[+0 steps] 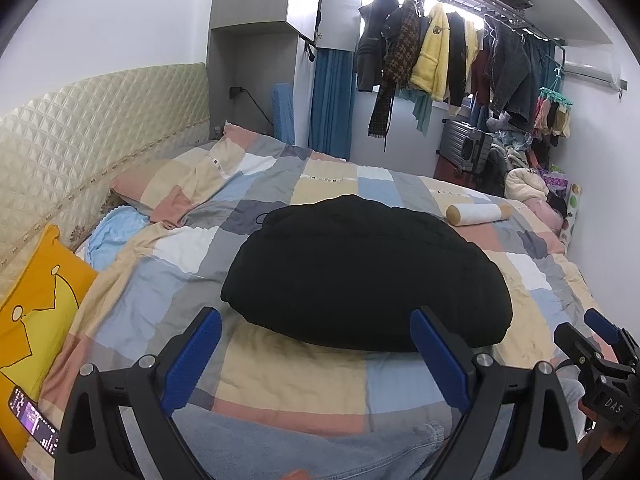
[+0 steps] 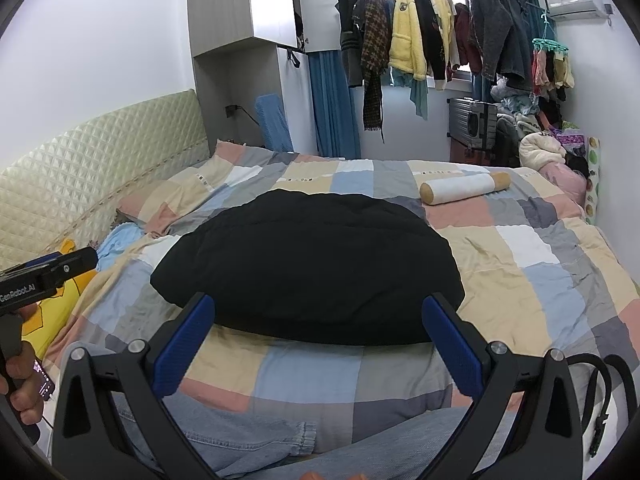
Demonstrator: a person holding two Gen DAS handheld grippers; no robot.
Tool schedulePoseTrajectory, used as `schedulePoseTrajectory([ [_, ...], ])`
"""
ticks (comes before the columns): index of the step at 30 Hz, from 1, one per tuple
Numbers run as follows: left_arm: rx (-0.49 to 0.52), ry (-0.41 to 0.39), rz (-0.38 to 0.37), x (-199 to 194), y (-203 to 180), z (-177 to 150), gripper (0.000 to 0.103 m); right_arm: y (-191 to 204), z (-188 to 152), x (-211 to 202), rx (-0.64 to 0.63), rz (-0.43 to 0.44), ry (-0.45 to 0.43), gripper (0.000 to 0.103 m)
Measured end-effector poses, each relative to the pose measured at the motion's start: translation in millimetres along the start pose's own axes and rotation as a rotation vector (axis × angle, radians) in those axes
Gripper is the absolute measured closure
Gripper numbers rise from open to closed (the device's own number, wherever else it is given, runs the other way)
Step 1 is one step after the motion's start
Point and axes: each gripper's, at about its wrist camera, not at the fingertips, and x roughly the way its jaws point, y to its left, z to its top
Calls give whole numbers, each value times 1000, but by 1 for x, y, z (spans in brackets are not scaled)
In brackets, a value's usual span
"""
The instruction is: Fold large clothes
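Observation:
A black garment (image 1: 368,272) lies folded into a thick rounded bundle in the middle of the checked bedspread (image 1: 280,376); it also shows in the right wrist view (image 2: 312,268). My left gripper (image 1: 316,320) is open and empty, held just short of the bundle's near edge. My right gripper (image 2: 318,306) is open and empty, also just in front of the bundle. The right gripper shows at the right edge of the left wrist view (image 1: 600,344), and the left gripper shows at the left edge of the right wrist view (image 2: 52,268).
A white and tan bolster (image 2: 464,188) lies behind the bundle. A yellow pillow (image 1: 36,320) and a phone (image 1: 34,420) sit at the left. Blue jeans (image 2: 248,436) lie at the near edge. A black belt (image 2: 604,392) lies at the right. Clothes hang on a rack (image 1: 448,44).

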Motion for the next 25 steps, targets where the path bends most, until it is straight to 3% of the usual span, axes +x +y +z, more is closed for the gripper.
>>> schedulePoseTrajectory([
  [25,15,14,-9,3,-4,-3,7,-8,1,-4,11,-28,-13,0],
])
